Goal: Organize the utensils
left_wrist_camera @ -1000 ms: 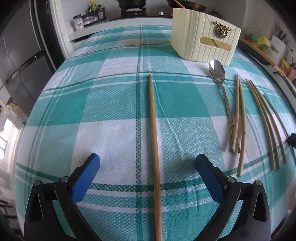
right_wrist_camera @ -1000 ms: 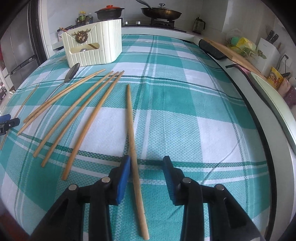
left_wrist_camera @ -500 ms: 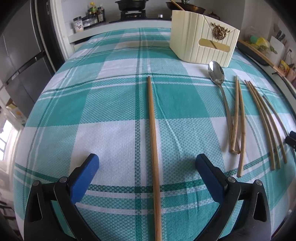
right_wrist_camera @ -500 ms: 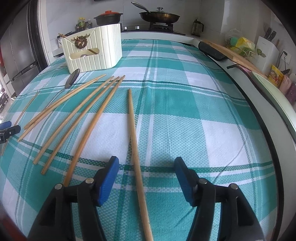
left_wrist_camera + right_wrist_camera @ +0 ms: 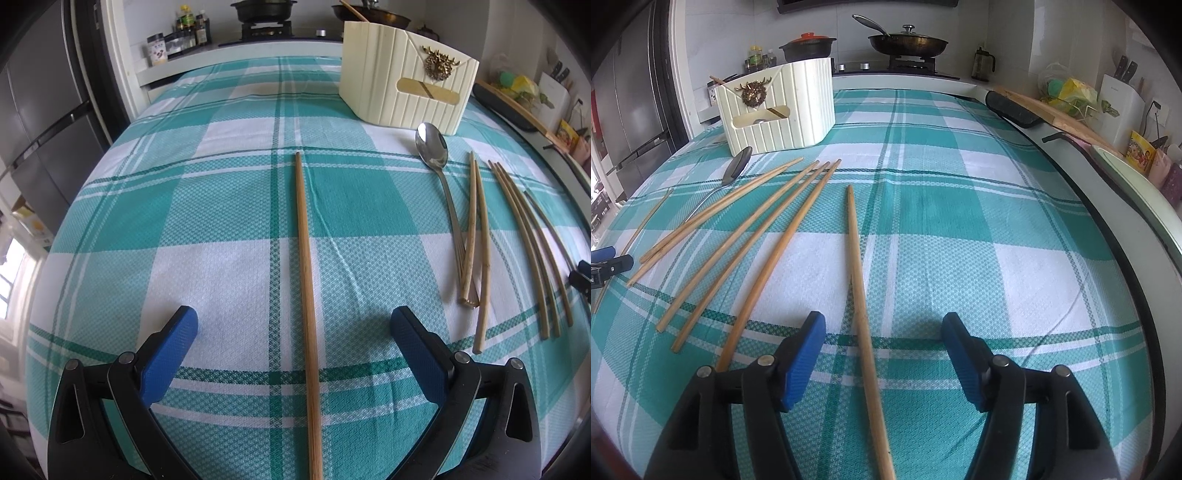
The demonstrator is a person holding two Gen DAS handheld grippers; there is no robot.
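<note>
My right gripper (image 5: pixel 883 354) has just been opening, its ribbed blue pads clear of the thin round bamboo chopstick (image 5: pixel 862 314) lying between them; left gripper (image 5: pixel 294 345) is spread wide over another on the woven plaid cloth (image 5: pixel 221 206).

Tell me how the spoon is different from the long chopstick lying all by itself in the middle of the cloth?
The spoon is shiny grey metal; the lone chopstick is brown wood. The spoon has a round bowl at one end; the chopstick is a plain straight stick. The spoon lies by the cream holder with another chopstick resting across its handle; the lone chopstick touches no other utensil. Both lie flat on the checked tablecloth.
</note>
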